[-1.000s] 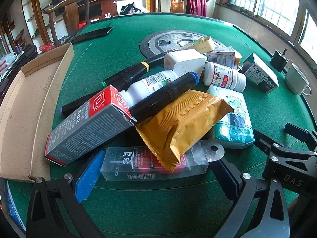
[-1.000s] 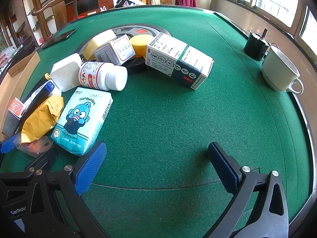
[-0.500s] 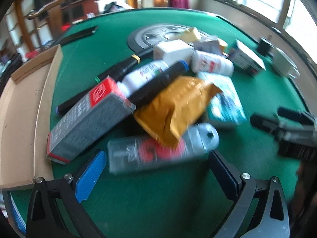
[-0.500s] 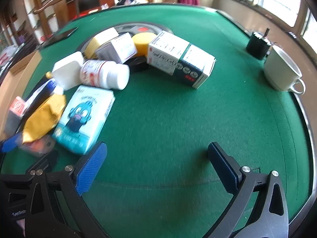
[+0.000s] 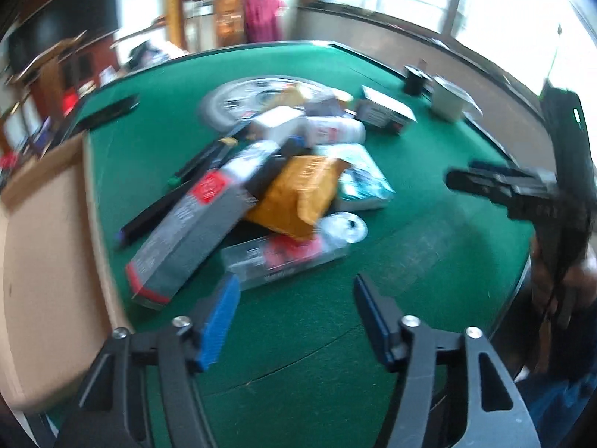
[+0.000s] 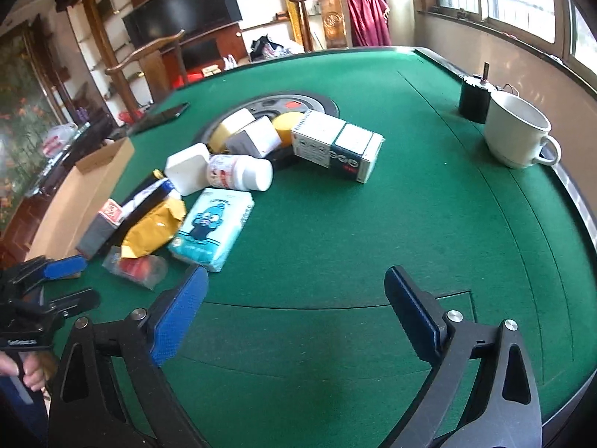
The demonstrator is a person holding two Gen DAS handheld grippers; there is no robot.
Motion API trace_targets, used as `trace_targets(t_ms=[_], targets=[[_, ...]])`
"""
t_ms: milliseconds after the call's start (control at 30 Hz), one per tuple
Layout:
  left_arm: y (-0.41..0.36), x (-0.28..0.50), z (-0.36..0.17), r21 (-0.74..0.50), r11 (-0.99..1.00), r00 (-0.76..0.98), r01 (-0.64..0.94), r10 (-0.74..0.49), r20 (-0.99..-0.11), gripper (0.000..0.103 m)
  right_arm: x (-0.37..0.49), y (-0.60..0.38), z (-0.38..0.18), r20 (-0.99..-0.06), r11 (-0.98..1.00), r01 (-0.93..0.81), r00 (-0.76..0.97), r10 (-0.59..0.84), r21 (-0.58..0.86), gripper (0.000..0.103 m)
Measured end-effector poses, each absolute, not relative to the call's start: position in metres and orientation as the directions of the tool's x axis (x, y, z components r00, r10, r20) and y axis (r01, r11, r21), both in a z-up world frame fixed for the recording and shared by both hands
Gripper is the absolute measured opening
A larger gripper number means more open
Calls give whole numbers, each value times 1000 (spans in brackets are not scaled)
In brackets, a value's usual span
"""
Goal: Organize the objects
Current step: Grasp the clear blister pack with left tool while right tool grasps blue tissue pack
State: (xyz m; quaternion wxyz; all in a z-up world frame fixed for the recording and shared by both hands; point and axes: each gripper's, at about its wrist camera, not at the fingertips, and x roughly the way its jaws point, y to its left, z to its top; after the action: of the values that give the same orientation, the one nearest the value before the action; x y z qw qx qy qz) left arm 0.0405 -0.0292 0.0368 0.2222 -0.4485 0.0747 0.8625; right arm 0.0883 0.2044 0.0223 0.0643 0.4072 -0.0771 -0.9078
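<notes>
Pile point(image 6: 209, 194) heaped mid-left on green counter point(image 6: 373, 246), beside cardboard tray point(image 5: 41, 254). Left tool point(image 5: 294, 321) half-wide, jaws just closing, nothing between, near clear pack point(image 5: 283, 257). Right tool point(image 6: 294, 313) wide, jaws just closing slightly, empty. Mug point(image 6: 518, 134) far right.

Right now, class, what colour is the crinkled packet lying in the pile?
The crinkled packet is mustard yellow; the right wrist view shows it best.
</notes>
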Motion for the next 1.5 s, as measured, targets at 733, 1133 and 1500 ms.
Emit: trace_targets(t_ms=[733,1133,1500], targets=[[2,23,18,-5,-814,-404,-581,294,-866,37,95,198,29,-739,-982,86,-649,-183,168,97],[16,40,14,-66,-847,-408,-527,321,-855,32,28,170,31,-820,-968,53,-522,-235,244,97],[17,46,14,-59,-852,-429,-521,321,-844,34,-13,132,9,-883,-972,13,-414,-219,235,78]])
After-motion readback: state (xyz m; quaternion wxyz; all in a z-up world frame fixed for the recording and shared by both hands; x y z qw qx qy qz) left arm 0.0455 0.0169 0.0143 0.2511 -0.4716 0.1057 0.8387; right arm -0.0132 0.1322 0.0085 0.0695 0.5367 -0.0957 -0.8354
